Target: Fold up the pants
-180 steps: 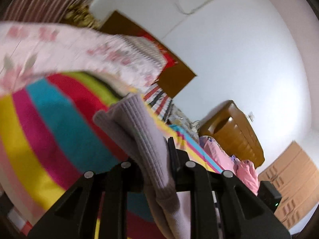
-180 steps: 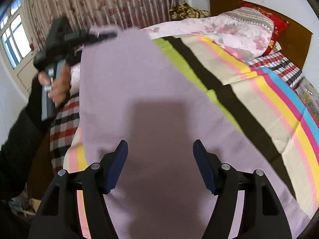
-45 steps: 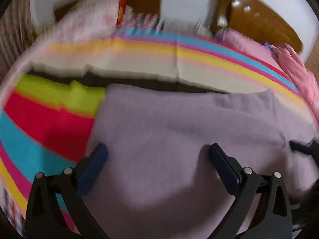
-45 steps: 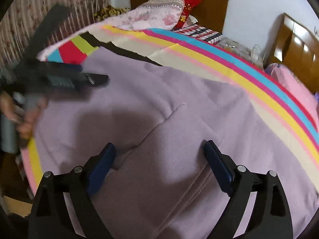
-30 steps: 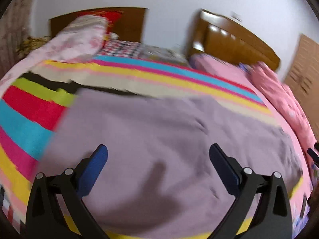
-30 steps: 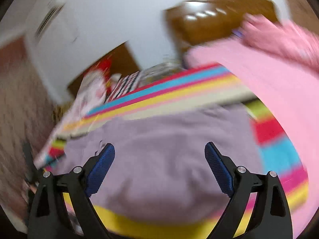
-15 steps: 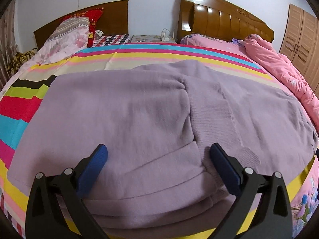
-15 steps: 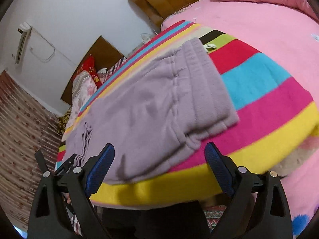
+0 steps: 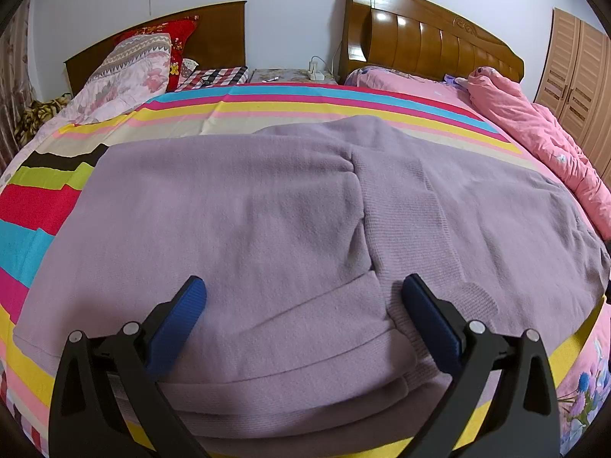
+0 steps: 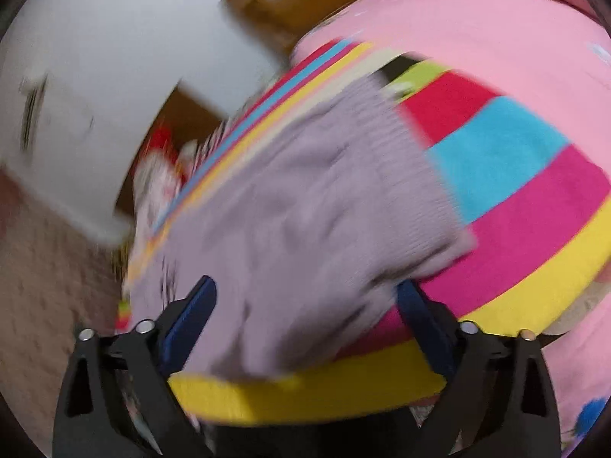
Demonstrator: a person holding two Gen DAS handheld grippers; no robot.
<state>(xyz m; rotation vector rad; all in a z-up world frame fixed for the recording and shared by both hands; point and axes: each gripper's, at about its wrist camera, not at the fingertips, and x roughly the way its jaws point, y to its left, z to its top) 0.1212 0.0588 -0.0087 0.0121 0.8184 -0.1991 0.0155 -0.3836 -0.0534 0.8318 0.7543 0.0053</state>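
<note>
We see soft purple pants (image 9: pixel 267 210) lying flat on the striped bedsheet (image 9: pixel 34 206), near the edge of the bed. The knit cloth is doubled over, with thick ribbed bands. We find no words or labels on them. Our left gripper (image 9: pixel 303 301) and right gripper (image 10: pixel 305 301) both hang spread wide over the pants, pinching nothing.

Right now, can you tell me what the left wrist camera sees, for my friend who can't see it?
Lilac pants lie spread across a bed with a bright striped sheet, and the open left gripper hovers over their near edge with nothing in it. Behind are two wooden headboards, a floral pillow, and a pink quilt on the right.
</note>
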